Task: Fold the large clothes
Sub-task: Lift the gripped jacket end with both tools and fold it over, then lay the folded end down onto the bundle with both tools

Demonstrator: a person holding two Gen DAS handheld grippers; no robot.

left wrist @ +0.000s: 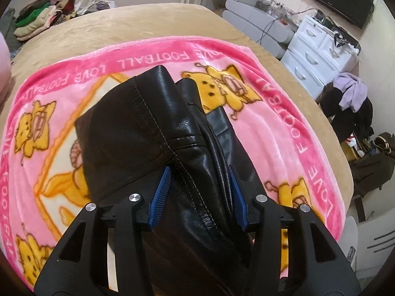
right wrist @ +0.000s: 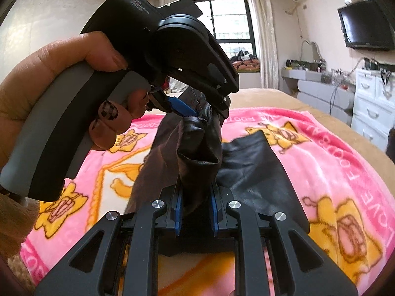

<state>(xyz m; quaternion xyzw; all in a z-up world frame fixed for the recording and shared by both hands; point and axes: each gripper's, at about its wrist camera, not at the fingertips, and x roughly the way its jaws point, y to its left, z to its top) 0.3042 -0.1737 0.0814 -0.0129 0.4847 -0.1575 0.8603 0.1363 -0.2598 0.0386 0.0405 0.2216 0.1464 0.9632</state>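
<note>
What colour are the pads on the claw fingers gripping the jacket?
Blue, ribbed pads; black leather garment between them. Clearest in the left wrist view.

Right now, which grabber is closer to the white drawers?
Probably the right gripper: both clamp the black leather garment over the pink blanket, and the left gripper appears on its far side from the white drawers.

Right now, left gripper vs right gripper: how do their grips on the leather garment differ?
The left gripper clamps a thick, stitched bundle of the black leather garment; the right gripper holds a narrower fold. In the right wrist view the left gripper grips higher and tilts down, lifting the leather above the pink blanket, while the right sits low, pointing forward. Both are shut on the same garment, blue pads pressing leather.
</note>
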